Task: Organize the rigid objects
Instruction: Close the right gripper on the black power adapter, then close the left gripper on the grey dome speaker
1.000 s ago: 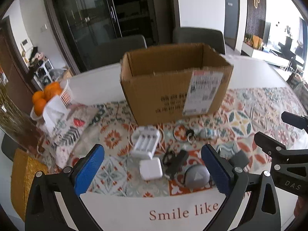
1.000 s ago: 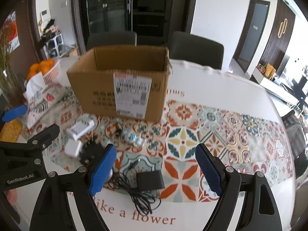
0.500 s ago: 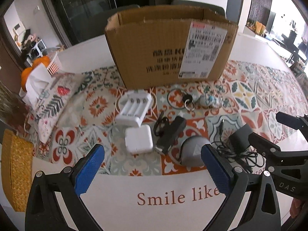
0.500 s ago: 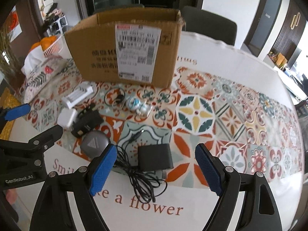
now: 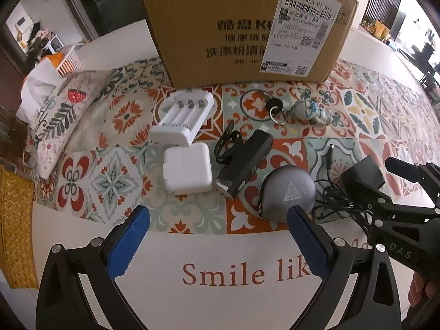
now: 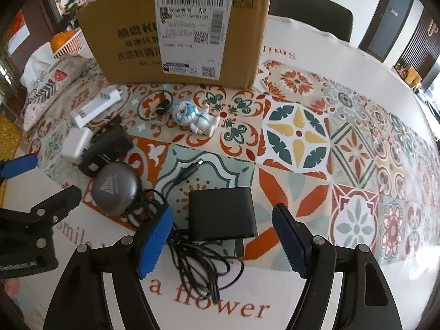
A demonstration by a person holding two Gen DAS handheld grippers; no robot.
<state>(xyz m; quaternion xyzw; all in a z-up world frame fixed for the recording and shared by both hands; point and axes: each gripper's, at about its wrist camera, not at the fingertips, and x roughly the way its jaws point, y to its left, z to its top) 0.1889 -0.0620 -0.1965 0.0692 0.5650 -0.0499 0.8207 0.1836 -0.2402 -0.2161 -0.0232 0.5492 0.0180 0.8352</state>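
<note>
Now both tools, left tool (image 5: 217, 236) and right tool (image 6: 222, 236), spread wide; one cardboard box (image 5: 247, 27), two white chargers.

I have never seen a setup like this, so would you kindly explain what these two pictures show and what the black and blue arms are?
There is no robot here: a person holds a pair of hand-operated tongs in each hand, and a fisheye camera on each looks forward along its two blue-padded fingers. One picture comes from the left tongs, the other from the right tongs. Both are open and hold nothing.

On the patterned tablecloth stands a cardboard box. In front of it lie a white battery charger, a white square adapter, a long black device, a grey round case, a small figurine keychain, and a black power adapter with a tangled cable, which sits just ahead of the right tongs.
</note>
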